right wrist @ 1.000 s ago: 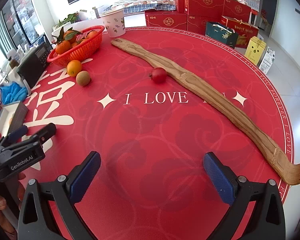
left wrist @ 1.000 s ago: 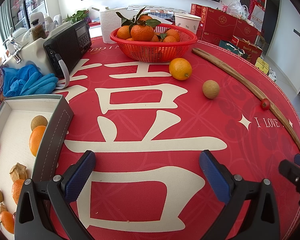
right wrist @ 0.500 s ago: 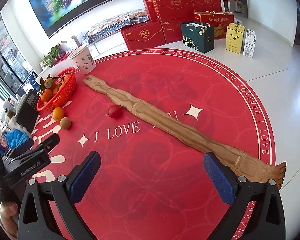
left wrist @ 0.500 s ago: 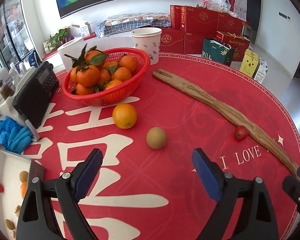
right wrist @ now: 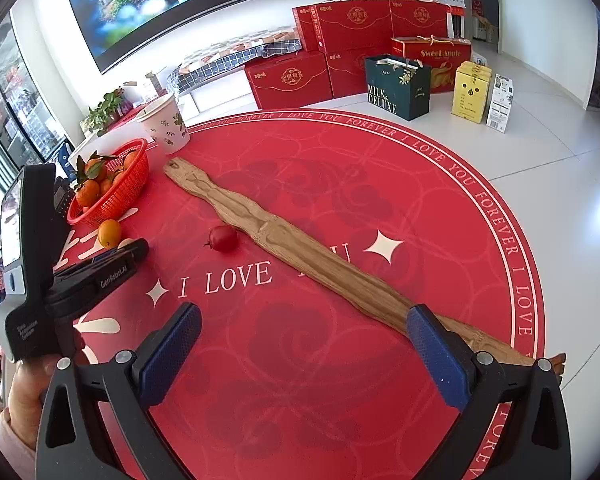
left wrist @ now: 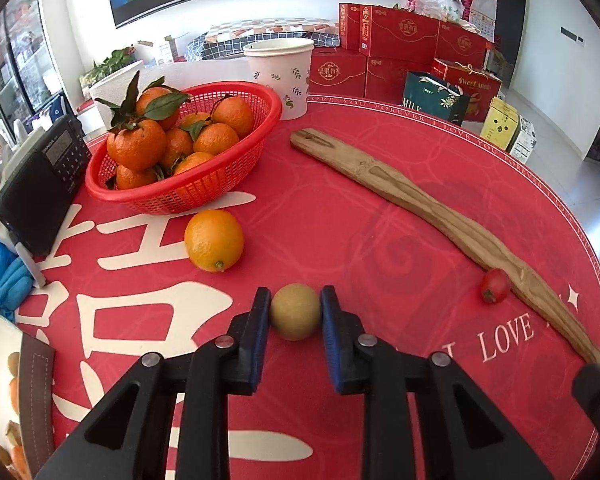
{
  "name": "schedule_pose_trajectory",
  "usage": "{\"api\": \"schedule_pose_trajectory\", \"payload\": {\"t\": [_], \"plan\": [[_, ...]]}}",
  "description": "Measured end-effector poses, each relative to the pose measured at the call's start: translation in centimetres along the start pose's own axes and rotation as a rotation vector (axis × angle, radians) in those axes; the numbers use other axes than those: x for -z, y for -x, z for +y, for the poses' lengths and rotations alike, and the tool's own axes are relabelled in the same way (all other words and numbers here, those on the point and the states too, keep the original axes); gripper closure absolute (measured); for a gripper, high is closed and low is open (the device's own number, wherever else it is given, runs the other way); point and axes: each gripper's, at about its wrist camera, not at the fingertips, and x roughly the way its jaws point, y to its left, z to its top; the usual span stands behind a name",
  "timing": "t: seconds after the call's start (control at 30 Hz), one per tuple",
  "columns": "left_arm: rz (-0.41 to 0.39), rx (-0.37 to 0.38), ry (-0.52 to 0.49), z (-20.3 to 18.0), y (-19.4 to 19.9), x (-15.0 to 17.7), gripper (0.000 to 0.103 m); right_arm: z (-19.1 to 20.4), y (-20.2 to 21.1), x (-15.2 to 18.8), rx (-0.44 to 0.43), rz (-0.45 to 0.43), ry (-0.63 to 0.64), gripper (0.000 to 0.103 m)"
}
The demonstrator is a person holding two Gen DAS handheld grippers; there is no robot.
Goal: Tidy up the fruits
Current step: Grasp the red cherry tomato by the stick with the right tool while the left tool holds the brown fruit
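So the left gripper is clamped on the small brown-green round fruit, looks like a kiwi or longan-type thing, can't say which. Blue pads press it from both sides, and it sits just in front of the loose orange, which itself lies right in front of the red basket of leafy tangerines. Can't tell if the fruit is lifted off the red tablecloth or still resting on it.

The right gripper is wide open, holding nothing, hovering over the cloth with its right finger above the long wooden board. A cherry tomato sits touching or just beside that board, on the basket side.

What could go wrong, as I see it:
- The fruit is round and gripped only near the fingertips, so a quick swing could squirt it out, and it'd roll across the cloth.
- Too much squeeze may bruise it if it's soft.
- Swinging basket-ward could clip the orange and send it rolling.
- The tray with sorted fruit is at the far left, away from the basket, partly cut off, so its raised edge could catch the fruit on the way in.
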Motion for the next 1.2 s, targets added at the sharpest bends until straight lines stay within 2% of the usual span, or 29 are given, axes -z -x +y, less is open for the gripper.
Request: {"api": "schedule_pose_trajectory", "payload": {"t": [0.13,0.3,0.37,0.47,0.5,0.57,0.6,0.63,0.67,0.7,0.83,1.03,1.2], "plan": [[0.004,0.004,0.018,2.1,1.7,2.4,0.076,2.9,-1.4,-1.3,0.015,-0.031,0.095,0.0],[0.035,-0.011,0.058,4.6,4.1,5.5,0.076,6.3,-4.8,-1.7,0.047,-0.006,0.196,0.001],[0.039,-0.014,0.075,5.5,4.9,6.6,0.076,7.8,-5.6,-1.7,0.071,-0.018,0.249,0.01],[0.035,-0.022,0.09,6.4,5.8,7.9,0.076,9.2,-7.2,-1.5,0.092,0.006,0.292,0.014],[0.033,-0.021,0.093,6.7,6.0,8.3,0.076,9.6,-7.3,-1.2,0.129,-0.014,0.314,0.018],[0.027,-0.02,0.092,7.0,6.4,8.8,0.076,10.0,-7.0,-1.1,0.087,-0.013,0.312,0.041],[0.022,-0.023,0.091,7.1,6.6,9.1,0.076,9.9,-6.9,-1.1,0.045,0.001,0.293,0.061],[0.018,-0.024,0.089,7.2,6.7,9.3,0.076,9.9,-6.8,-1.1,0.038,0.003,0.283,0.074],[0.014,-0.024,0.088,7.3,6.8,9.5,0.076,10.0,-6.6,-1.0,0.043,0.0,0.282,0.08],[0.01,-0.023,0.09,7.5,6.8,9.6,0.076,10.0,-6.5,-0.8,0.03,0.0,0.273,0.095],[-0.017,-0.016,0.091,7.9,7.1,10.2,0.076,9.8,-5.2,-0.1,-0.075,0.007,0.229,0.096],[-0.031,0.005,0.099,8.4,7.5,10.8,0.076,10.9,-2.2,1.0,-0.154,-0.06,0.277,0.096],[-0.036,0.006,0.129,9.2,7.7,11.1,0.076,10.6,-1.3,1.2,-0.228,-0.063,0.262,0.096]]}}
